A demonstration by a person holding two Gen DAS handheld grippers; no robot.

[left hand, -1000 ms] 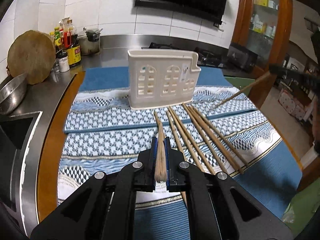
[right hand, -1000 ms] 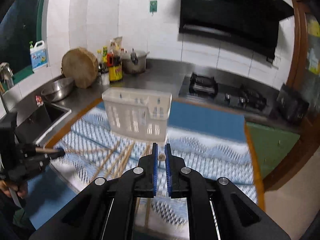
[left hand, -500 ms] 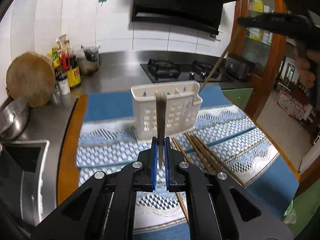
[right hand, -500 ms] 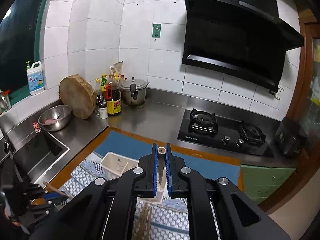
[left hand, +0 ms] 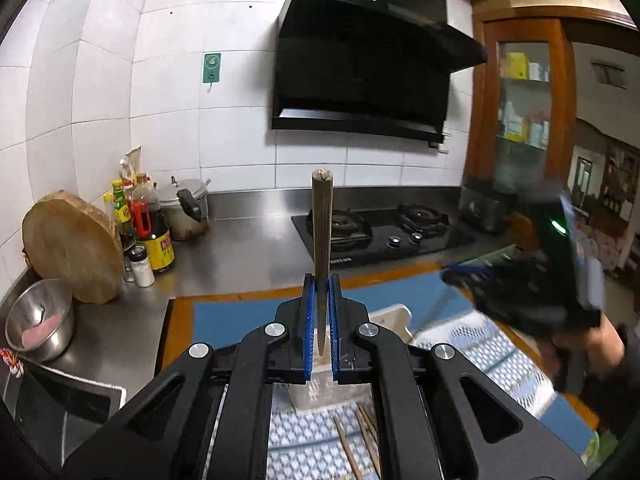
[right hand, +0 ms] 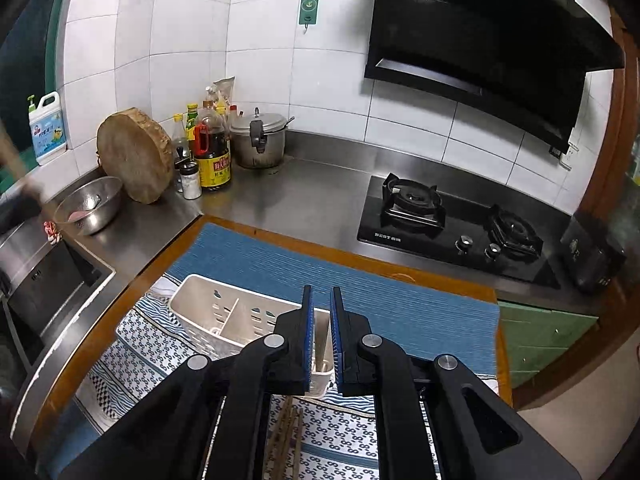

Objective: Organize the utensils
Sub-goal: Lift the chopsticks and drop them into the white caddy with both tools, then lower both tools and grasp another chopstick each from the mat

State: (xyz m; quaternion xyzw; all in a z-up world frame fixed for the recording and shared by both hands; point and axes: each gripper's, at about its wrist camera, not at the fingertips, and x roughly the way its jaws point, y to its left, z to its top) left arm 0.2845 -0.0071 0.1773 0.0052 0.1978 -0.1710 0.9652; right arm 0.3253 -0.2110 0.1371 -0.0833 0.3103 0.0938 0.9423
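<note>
My left gripper (left hand: 320,280) is shut on a brown chopstick (left hand: 321,224) that stands upright, high above the white slotted basket (left hand: 394,314). My right gripper (right hand: 320,292) hangs over the right end of the basket (right hand: 224,312), its pads close together. A thin chopstick (right hand: 317,354) shows in the gap, pointing down. The left wrist view shows that right gripper (left hand: 450,276) blurred, with its chopstick (left hand: 434,312) slanting down toward the basket. Several loose chopsticks (right hand: 286,432) lie on the patterned mat (right hand: 132,344) in front of the basket.
On the steel counter stand a round wooden board (right hand: 132,156), sauce bottles (right hand: 214,152), a pressure cooker (right hand: 260,140) and a steel bowl (right hand: 90,204). The sink (right hand: 48,284) is at left, the gas hob (right hand: 452,224) at back right under a black hood (right hand: 480,32).
My left gripper lifted its chopstick off the mat and rose well above the basket. The right gripper rose, then swung in over the basket's right end, its chopstick now pointing down.
</note>
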